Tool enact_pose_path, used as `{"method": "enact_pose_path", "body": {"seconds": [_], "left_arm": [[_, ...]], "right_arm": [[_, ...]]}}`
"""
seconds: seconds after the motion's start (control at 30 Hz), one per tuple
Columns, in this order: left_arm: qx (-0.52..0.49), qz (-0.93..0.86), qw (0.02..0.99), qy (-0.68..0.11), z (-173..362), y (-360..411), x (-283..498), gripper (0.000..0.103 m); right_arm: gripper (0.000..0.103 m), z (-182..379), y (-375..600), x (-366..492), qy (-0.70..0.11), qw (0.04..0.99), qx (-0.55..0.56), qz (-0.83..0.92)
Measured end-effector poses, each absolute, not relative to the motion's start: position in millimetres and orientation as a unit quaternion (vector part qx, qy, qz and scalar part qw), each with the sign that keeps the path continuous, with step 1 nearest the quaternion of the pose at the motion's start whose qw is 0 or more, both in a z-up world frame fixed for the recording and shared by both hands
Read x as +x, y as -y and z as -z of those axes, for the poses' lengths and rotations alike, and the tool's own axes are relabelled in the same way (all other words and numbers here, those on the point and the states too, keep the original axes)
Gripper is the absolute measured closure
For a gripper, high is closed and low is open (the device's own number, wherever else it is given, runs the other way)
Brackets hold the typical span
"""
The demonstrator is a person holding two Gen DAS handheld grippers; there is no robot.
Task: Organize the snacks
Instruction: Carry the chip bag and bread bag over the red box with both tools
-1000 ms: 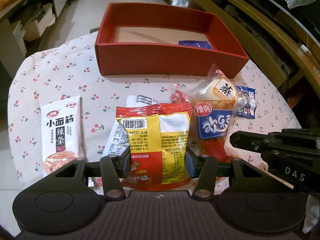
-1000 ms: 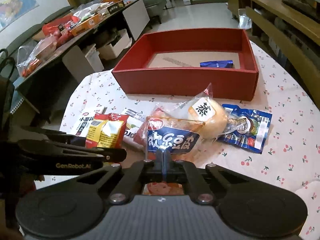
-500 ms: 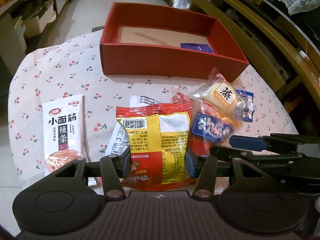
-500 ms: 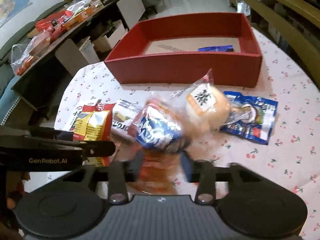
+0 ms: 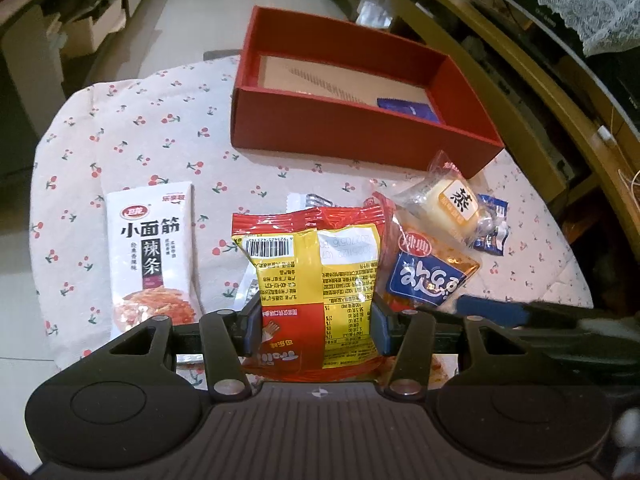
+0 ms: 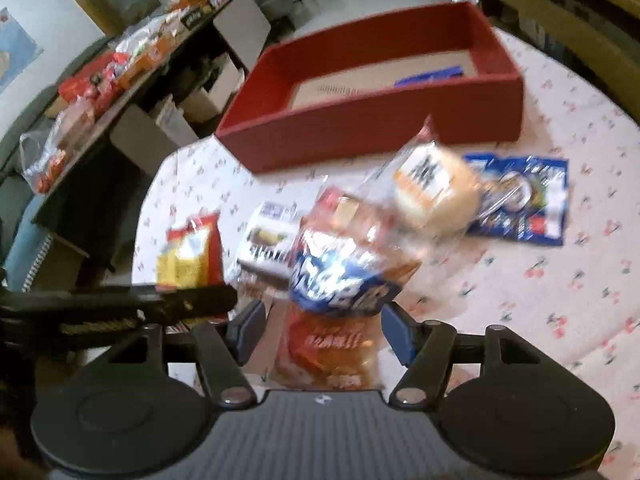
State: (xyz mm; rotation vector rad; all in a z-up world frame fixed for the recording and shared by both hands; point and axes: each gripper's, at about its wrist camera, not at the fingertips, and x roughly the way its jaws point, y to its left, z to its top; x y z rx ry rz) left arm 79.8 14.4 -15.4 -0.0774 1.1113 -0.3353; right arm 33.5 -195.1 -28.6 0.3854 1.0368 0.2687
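Snacks lie scattered over my worktop (image 5: 152,128), a cherry-print cloth with the red box (image 5: 360,136) at its far side. My left gripper (image 5: 316,320) has its blue pads pressed against both sides of the red-and-yellow packet (image 5: 316,264), barcode side up, so I read it as clamped on that packet. My right gripper (image 6: 320,326) stands with its pads spread apart; the blue-labelled orange packet (image 6: 340,280) lies between them, but the view is blurred and I see gaps on either side, so nothing is grasped there. Just beyond that packet sits the wrapped bun (image 6: 432,192) in clear plastic, resting partly on a flat blue pouch (image 6: 532,200). A white spicy-strip packet (image 5: 154,252) lies flat to the left of my held packet. Inside the red box, one small blue sachet (image 5: 408,108) rests near the right wall.
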Motion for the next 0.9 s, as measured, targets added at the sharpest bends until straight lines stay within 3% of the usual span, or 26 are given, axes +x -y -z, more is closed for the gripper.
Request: {"method": "enact_pose_path", "body": {"seconds": [0.3, 0.47, 0.9], "left_arm": [[-0.042, 0.152, 0.829, -0.537, 24, -26, 81, 0.044], [-0.031, 0.161, 0.823, -0.543, 28, -19, 79, 0.044], [-0.027, 0.184, 0.834, -0.519, 10, 8, 81, 0.044]], "right_arm": [[0.011, 56, 174, 50, -0.495, 0.85, 0.148, -0.099], [0.028, 52, 178, 49, -0.494, 0.852, 0.139, -0.101], [0.034, 8, 207, 21, -0.441, 0.878, 0.142, -0.118]]}}
